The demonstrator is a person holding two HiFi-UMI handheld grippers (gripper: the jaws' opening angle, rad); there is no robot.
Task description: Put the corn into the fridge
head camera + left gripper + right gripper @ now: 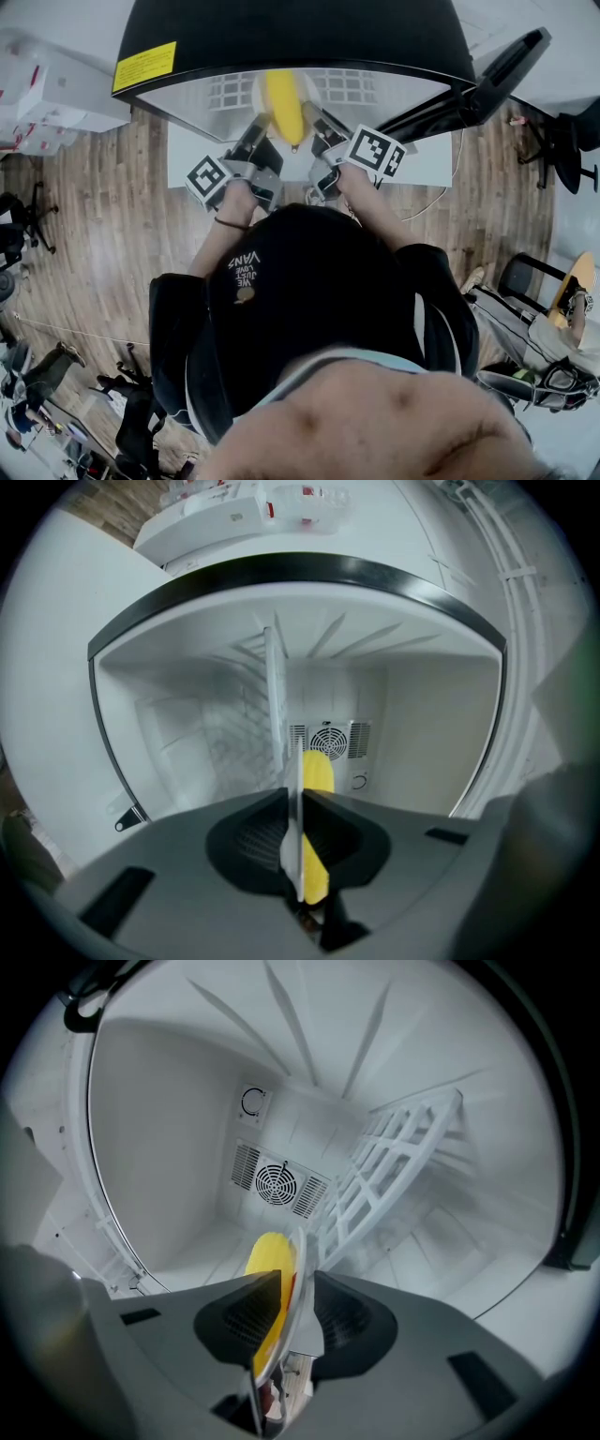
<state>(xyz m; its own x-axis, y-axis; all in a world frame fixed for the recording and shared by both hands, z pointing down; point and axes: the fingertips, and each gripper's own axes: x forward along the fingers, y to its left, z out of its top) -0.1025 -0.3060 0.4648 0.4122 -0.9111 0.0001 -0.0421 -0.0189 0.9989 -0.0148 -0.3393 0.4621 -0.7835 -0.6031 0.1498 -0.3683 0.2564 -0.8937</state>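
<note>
While the left gripper (298, 797) pinched the plate (277, 714) of corn (318, 771) inside the fridge (178, 733), the right gripper (298, 1283), jaws slack about the rim, needed level withdrawal.

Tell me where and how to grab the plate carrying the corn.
Pinch the plate by its thin near rim, coming level through the fridge opening: it lies flat, corn fills its middle, and the left gripper clamps that rim likewise.

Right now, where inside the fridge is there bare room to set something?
Bare: the rack either side of the plate, back to the fan vent. Crowded: the front, where left gripper and right gripper flank the corn.
</note>
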